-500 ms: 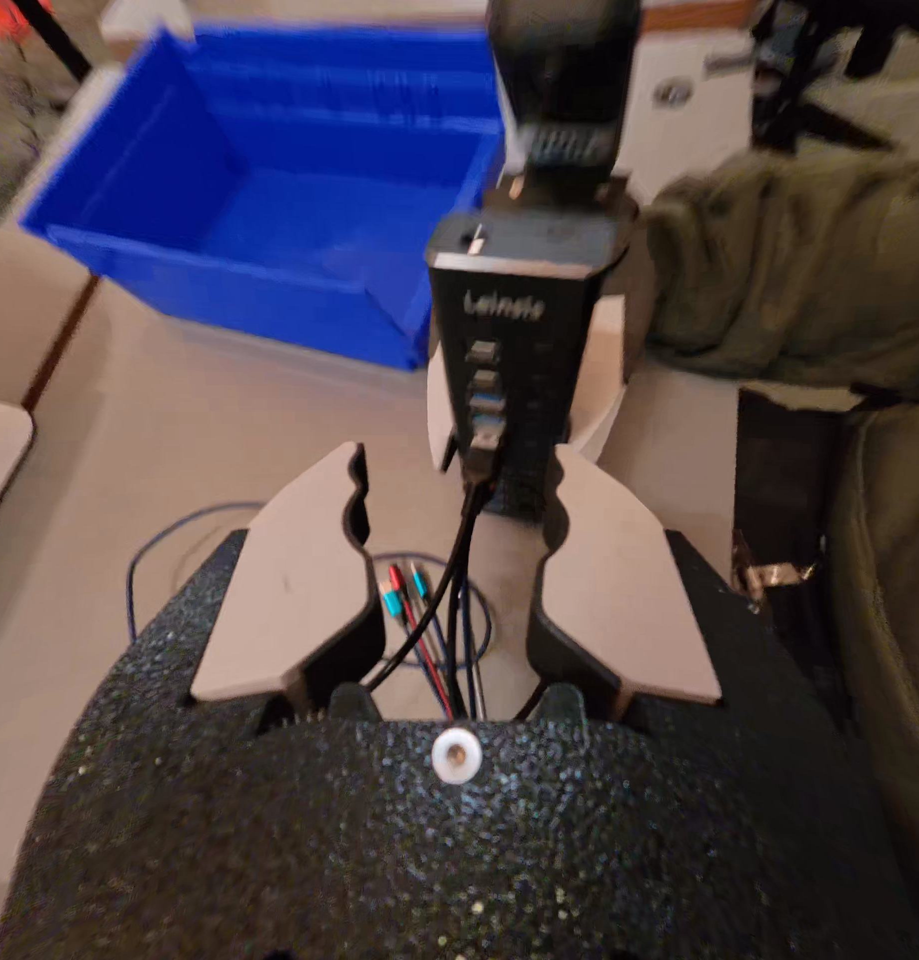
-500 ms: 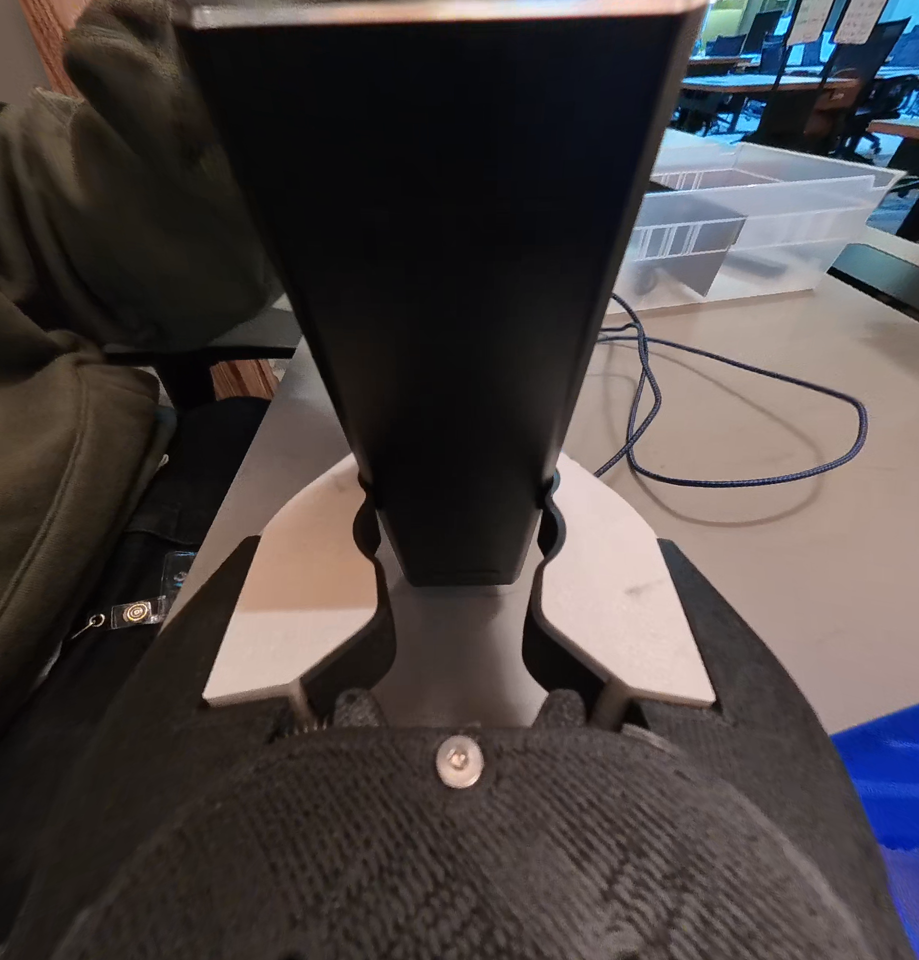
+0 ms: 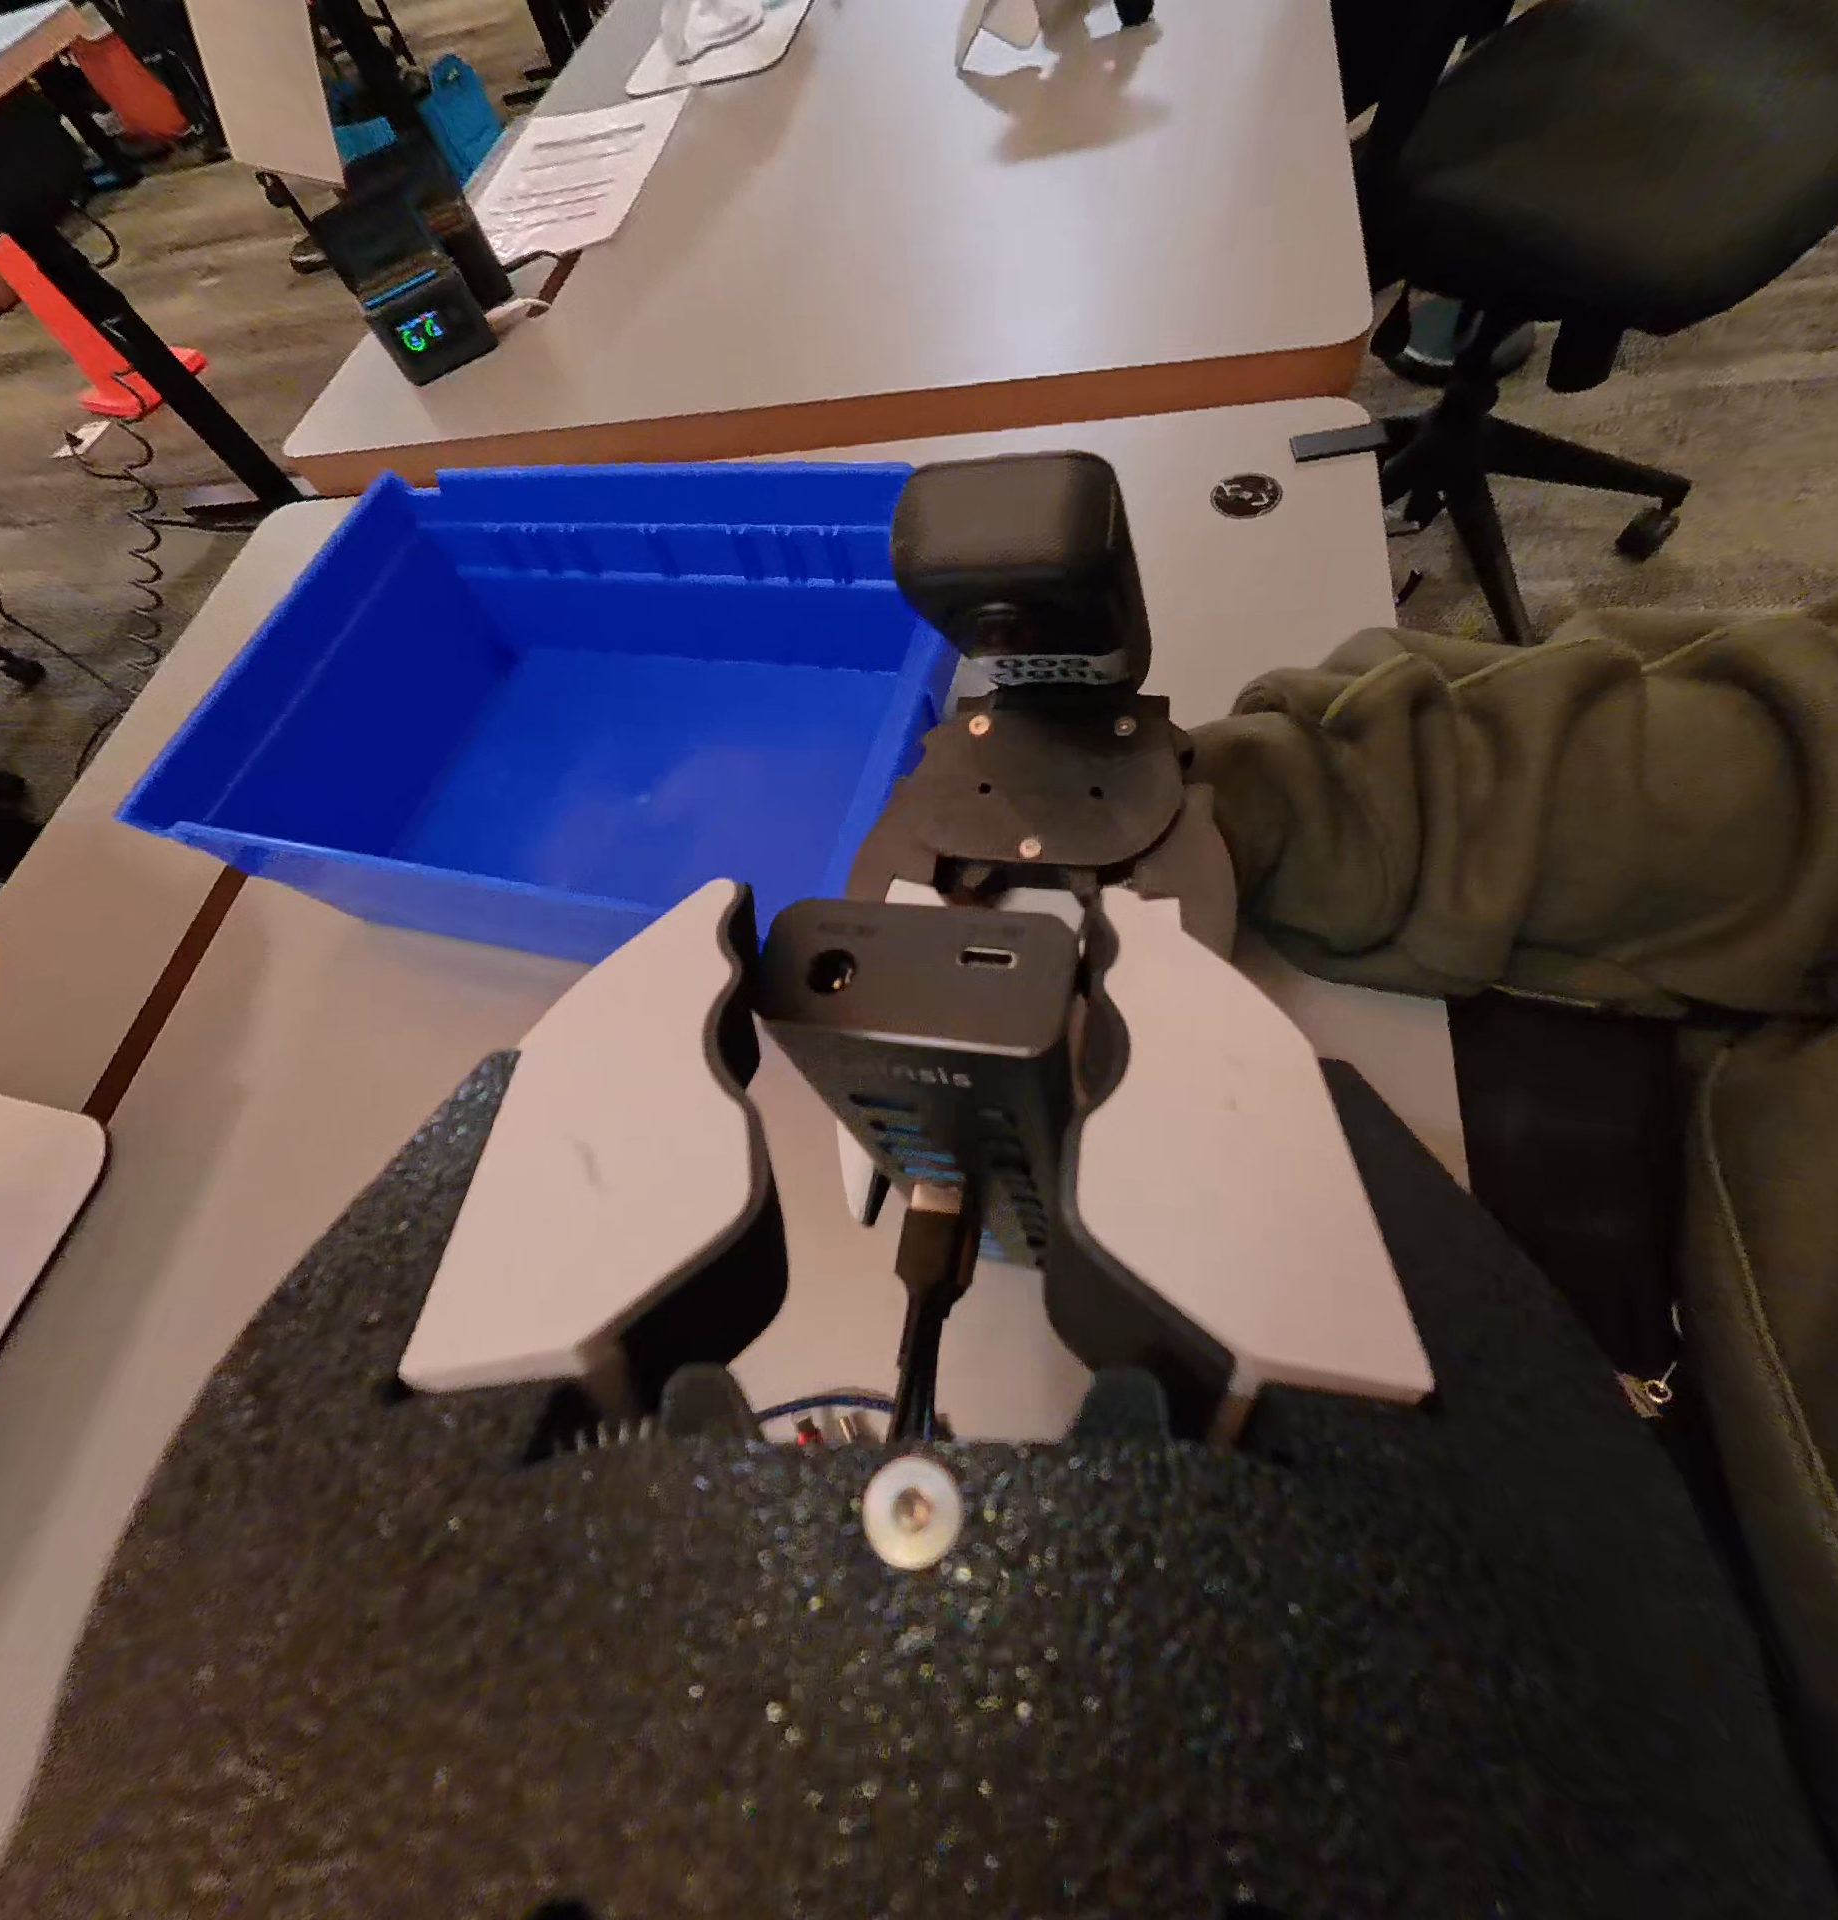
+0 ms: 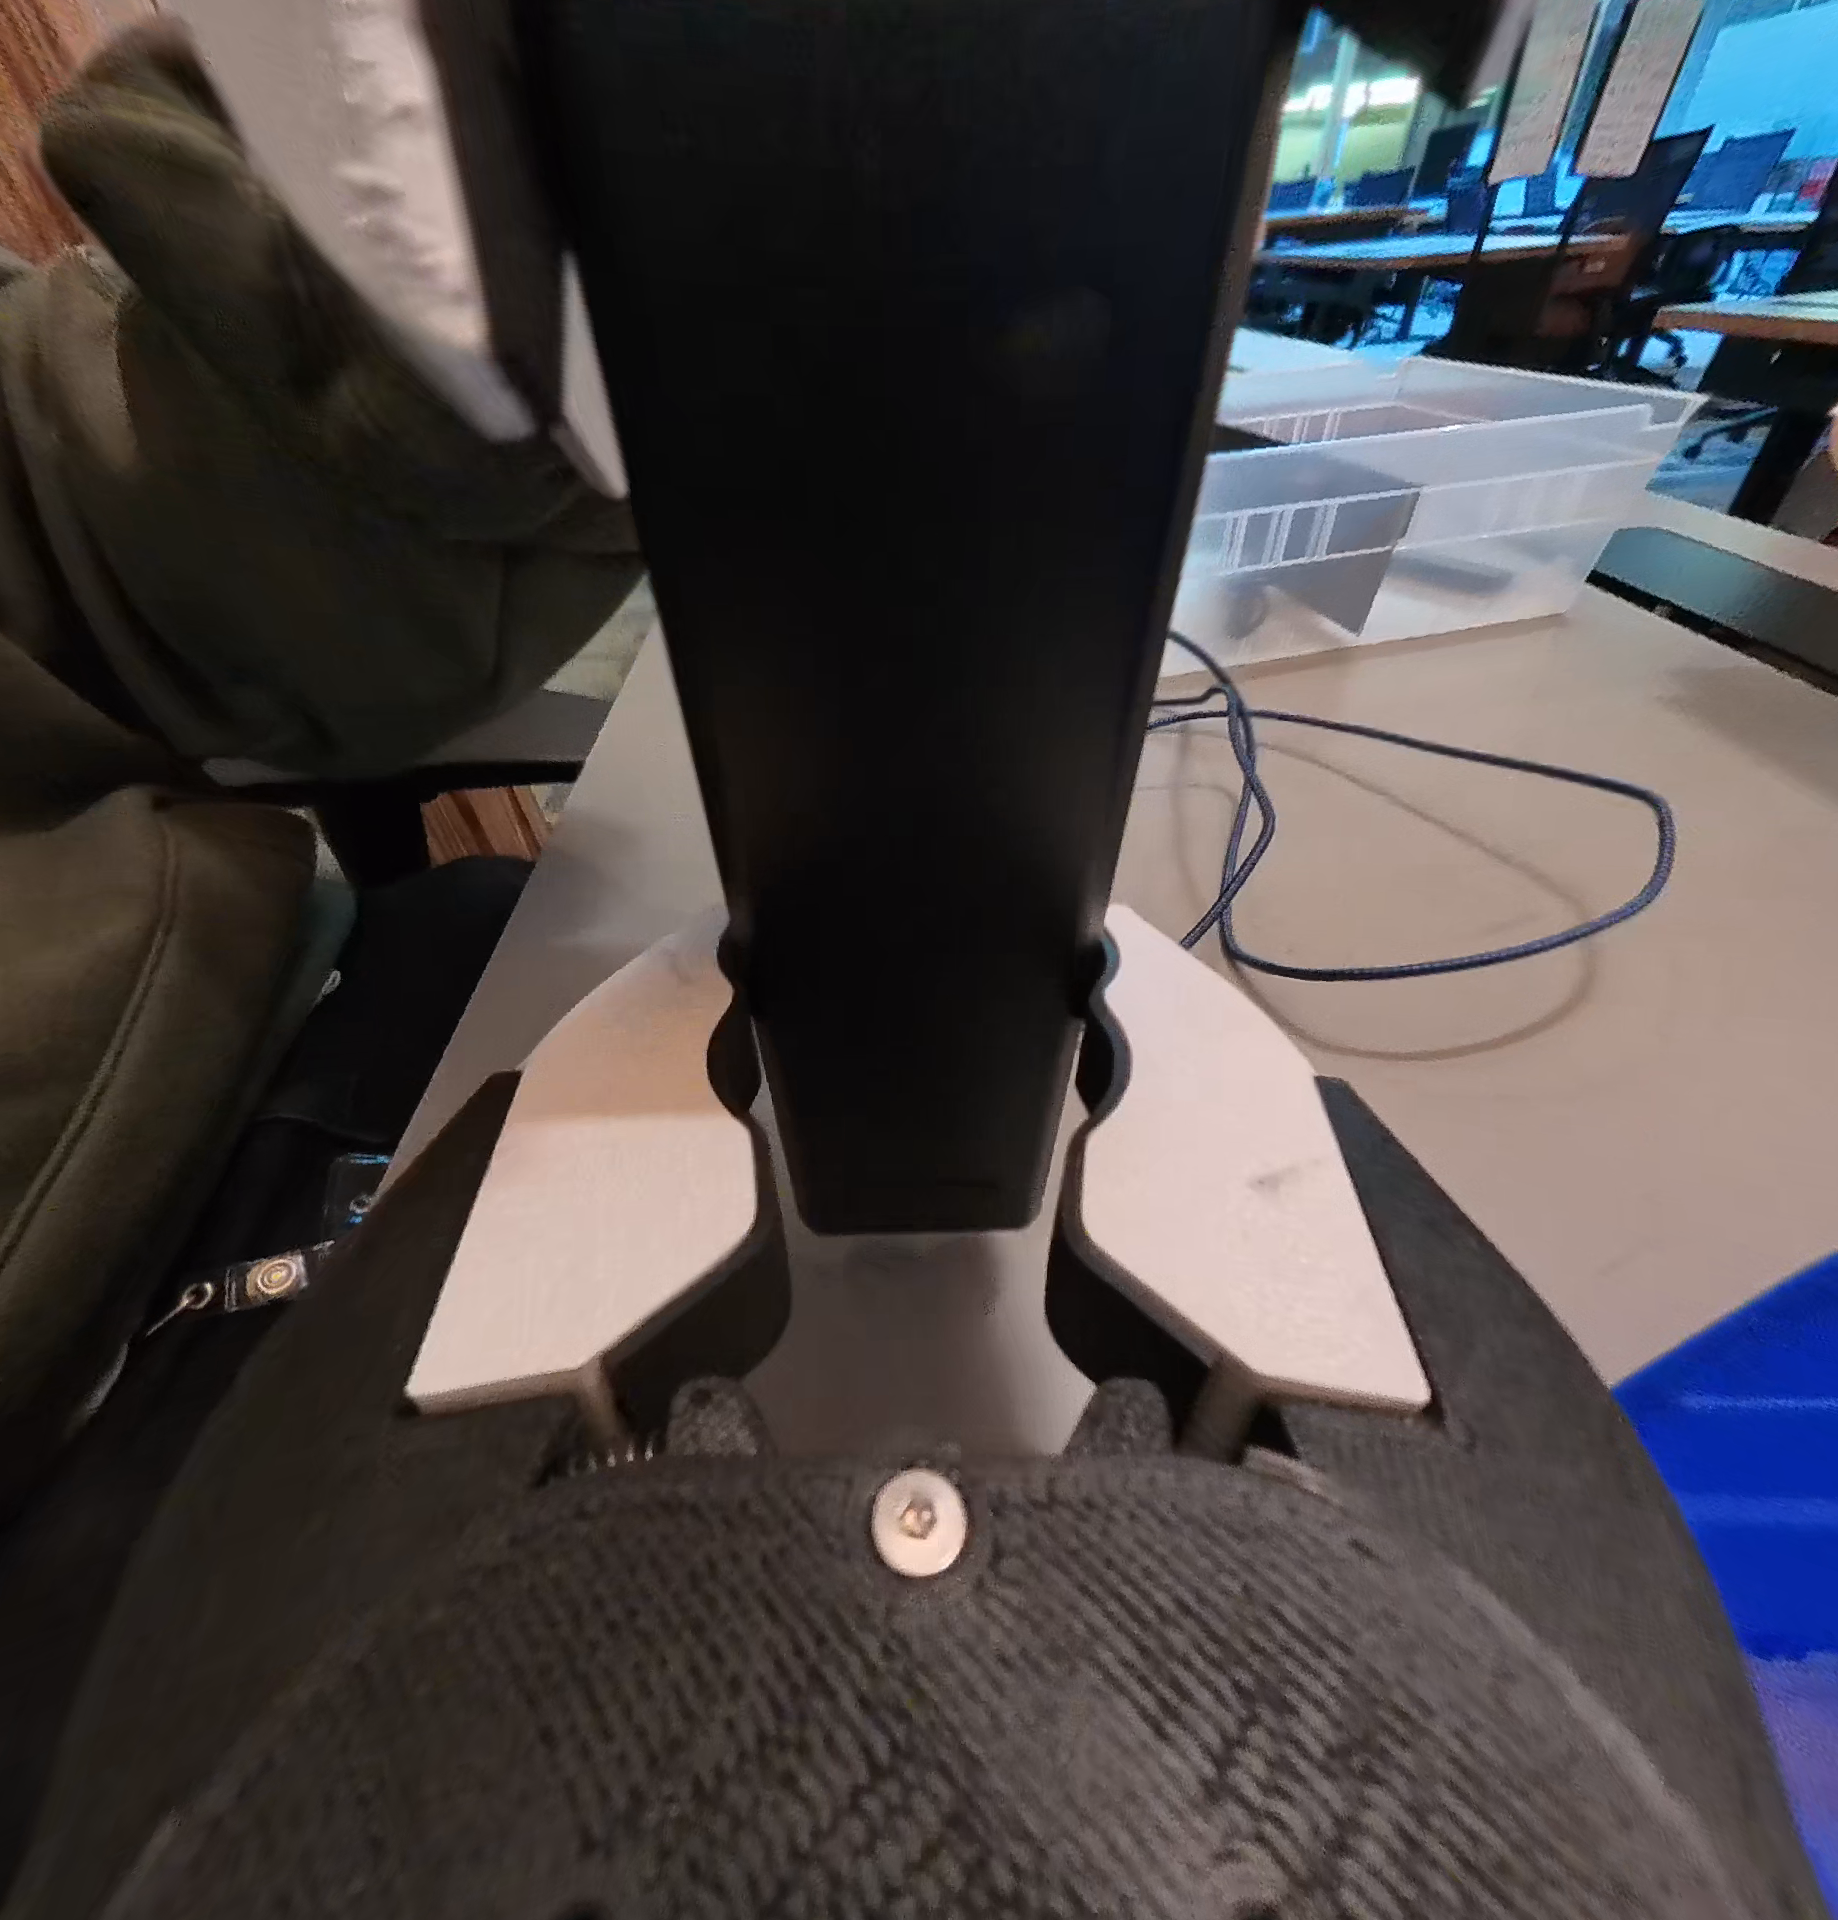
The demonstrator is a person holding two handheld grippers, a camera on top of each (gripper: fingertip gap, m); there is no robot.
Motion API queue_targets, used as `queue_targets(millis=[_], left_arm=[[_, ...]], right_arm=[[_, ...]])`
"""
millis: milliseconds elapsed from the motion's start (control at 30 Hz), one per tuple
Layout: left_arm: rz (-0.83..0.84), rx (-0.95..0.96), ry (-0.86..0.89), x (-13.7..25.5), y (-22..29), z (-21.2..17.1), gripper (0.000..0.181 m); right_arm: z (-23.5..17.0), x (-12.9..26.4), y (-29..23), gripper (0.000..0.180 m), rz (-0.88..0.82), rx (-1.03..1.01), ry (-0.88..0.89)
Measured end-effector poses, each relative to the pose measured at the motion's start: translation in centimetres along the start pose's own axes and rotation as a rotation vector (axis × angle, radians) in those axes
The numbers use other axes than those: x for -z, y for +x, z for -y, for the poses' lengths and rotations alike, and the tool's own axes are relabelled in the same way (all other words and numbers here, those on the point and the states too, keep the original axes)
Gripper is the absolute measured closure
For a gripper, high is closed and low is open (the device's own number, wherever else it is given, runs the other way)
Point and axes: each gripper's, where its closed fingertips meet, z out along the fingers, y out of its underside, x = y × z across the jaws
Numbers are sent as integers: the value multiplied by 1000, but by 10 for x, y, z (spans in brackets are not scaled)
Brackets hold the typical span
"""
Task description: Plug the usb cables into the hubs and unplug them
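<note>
A black USB hub (image 3: pixel 915 987) is held tilted above the table, its end face with a round socket and a small port turned toward the left wrist camera. A black USB cable (image 3: pixel 930 1221) is plugged into one of its lower ports and hangs down. My left gripper (image 3: pixel 920 914) has a finger against each side of the hub's upper end. My right gripper (image 4: pixel 915 935) is shut on the hub (image 4: pixel 894 623) from the far side. Its black body also shows in the left wrist view (image 3: pixel 1029 800).
A blue bin (image 3: pixel 582 748) stands on the table just behind and left of the hub. A dark blue cable (image 4: pixel 1466 966) loops on the table in front of a clear plastic bin (image 4: pixel 1414 520). A green sleeve (image 3: pixel 1517 810) reaches in from the right. An office chair (image 3: pixel 1621 156) stands beyond. One gripper's finger ends stand about 10 cm off the other's.
My left gripper has moved forward and up, so the hub's upper end now sits between its fingers instead of ahead of them. The right gripper still holds the hub.
</note>
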Motion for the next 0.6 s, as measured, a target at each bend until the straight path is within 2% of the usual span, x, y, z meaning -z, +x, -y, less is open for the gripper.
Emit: queue_targets(millis=[167, 200, 233, 300, 367, 400, 433, 567, 600], left_arm=[[40, 4, -6, 11, -10, 1, 127], [42, -12, 14, 12, -9, 5, 155], [86, 3, 117, 17, -15, 21, 181], [90, 86, 205, 29, -24, 39, 181], [87, 53, 173, 34, -29, 33, 181], [64, 73, 133, 32, -29, 23, 178], [85, 109, 114, 31, -35, 12, 168], [98, 214, 77, 34, -36, -29, 112], [80, 223, 79, 34, -31, -36, 106]], right_arm=[[13, 3, 4, 118, -48, -4, 97], [14, 2, 6, 113, -64, -15, 89], [10, -1, 9, 102, -85, -28, 44], [-8, -7, 7, 106, -74, 19, -100], [-6, -11, 5, 109, -86, 71, -61], [-6, -11, 5, 110, -73, 47, -59], [-6, -10, 6, 110, -69, 38, -58], [4, -1, 3, 111, -48, 34, 30], [9, 2, 4, 111, -48, 25, 71]])
